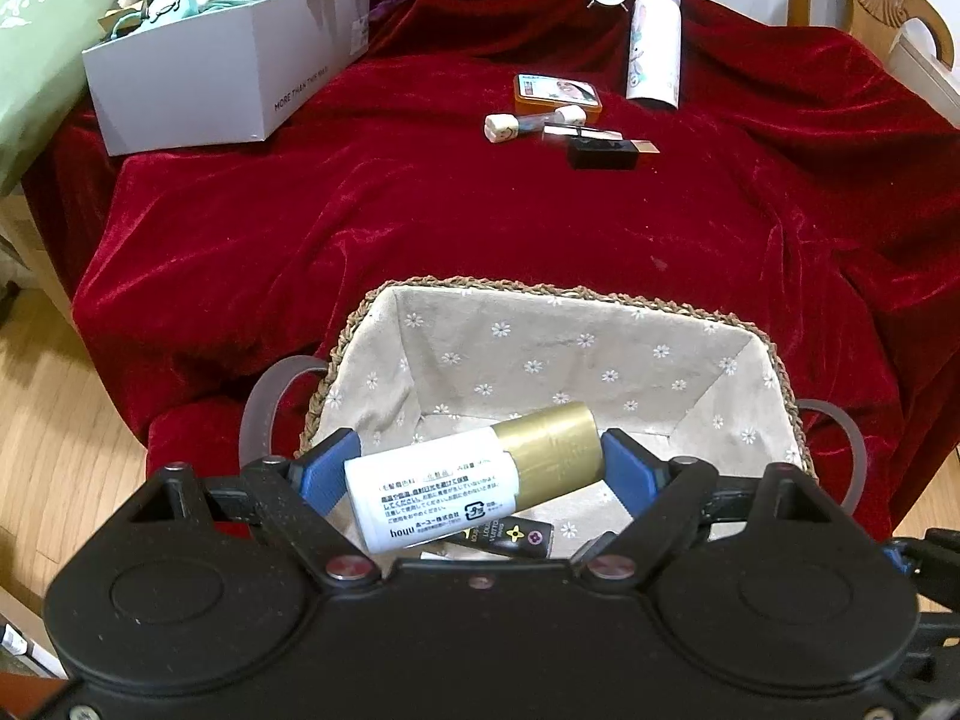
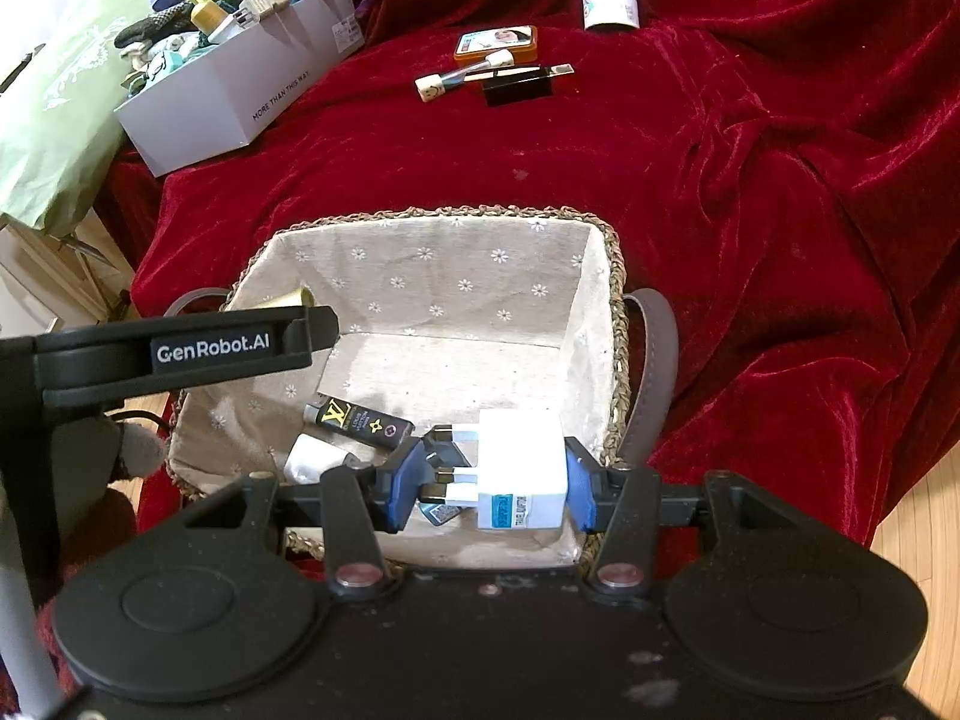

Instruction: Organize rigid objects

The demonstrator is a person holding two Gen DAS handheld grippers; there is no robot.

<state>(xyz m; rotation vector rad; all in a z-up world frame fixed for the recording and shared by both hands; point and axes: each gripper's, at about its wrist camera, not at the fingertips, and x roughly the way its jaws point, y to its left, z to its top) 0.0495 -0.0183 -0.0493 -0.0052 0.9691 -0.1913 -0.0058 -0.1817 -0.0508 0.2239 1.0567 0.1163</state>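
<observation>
My left gripper point(image 1: 480, 468) clamps a white bottle with a gold cap point(image 1: 474, 480) lengthwise, above the near-left part of the fabric-lined woven basket point(image 1: 540, 291). A black tube point(image 1: 510, 537) lies under it. My right gripper point(image 2: 489, 480) pinches a white plug adapter point(image 2: 519, 468) just inside the basket's near-right rim. Ahead, the liner floor is bare to the far wall.

red velvet cloth point(image 1: 420, 210) bears basket point(image 1: 540, 291), grey box point(image 1: 198, 84).
</observation>
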